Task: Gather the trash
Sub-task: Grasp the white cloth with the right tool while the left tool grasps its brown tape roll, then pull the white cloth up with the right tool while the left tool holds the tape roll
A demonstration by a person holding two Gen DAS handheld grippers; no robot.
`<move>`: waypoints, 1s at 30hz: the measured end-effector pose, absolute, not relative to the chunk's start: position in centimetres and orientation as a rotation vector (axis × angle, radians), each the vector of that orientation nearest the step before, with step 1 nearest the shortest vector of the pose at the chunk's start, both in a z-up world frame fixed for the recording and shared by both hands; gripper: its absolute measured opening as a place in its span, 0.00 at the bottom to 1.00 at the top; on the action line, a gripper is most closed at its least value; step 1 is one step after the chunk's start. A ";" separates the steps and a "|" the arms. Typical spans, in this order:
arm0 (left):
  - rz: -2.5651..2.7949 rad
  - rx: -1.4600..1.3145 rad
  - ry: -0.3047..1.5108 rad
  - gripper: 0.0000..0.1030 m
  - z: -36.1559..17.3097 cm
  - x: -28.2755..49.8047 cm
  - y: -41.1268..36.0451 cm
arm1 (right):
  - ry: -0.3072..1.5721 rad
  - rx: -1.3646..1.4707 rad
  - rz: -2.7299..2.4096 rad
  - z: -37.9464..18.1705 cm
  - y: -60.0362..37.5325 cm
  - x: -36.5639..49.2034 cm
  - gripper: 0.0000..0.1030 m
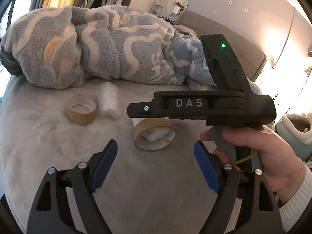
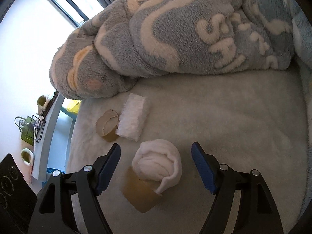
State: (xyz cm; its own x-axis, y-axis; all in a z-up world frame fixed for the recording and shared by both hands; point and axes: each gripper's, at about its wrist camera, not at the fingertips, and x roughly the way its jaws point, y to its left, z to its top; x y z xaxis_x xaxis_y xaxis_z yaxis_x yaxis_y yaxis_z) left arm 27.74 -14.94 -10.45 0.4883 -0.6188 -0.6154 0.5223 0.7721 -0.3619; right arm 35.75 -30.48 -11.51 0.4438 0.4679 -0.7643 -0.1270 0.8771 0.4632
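Two brown cardboard tape cores and white padding lie on a grey bed. The near core has a white wad stuffed in it. The far core lies beside a white roll of padding. My left gripper is open and empty, just short of the near core. My right gripper is open, its blue pads either side of the stuffed core without touching. The right gripper's black body, held in a hand, shows in the left wrist view.
A bunched grey-blue fleece blanket lies behind the trash. The bed's left edge drops to a floor with slippers and a green bag. A headboard stands at the back right.
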 end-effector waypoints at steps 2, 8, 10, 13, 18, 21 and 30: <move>-0.700 -0.144 0.810 0.81 -10.8 28.0 -15.2 | 1.066 0.392 0.388 -12.0 -30.9 36.0 0.67; -0.711 -0.187 0.826 0.80 -11.3 29.1 -15.8 | 1.106 0.422 0.402 -12.8 -31.4 36.5 0.60; -0.712 -0.190 0.834 0.80 -11.5 29.4 -16.1 | 1.109 0.419 0.411 -12.8 -31.4 36.6 0.56; -0.710 -0.188 0.850 0.78 -11.9 29.7 -16.6 | 1.108 0.434 0.440 -12.7 -31.4 36.6 0.48; -0.694 -0.187 0.878 0.71 -12.5 30.0 -17.1 | 1.104 0.452 0.451 -12.6 -31.5 36.6 0.46; -0.684 -0.206 0.887 0.69 -12.7 30.3 -17.1 | 1.103 0.480 0.461 -12.7 -31.9 36.5 0.45; -0.686 -0.183 0.893 0.60 -12.8 30.5 -17.9 | 1.095 0.487 0.461 -12.5 -32.1 36.0 0.44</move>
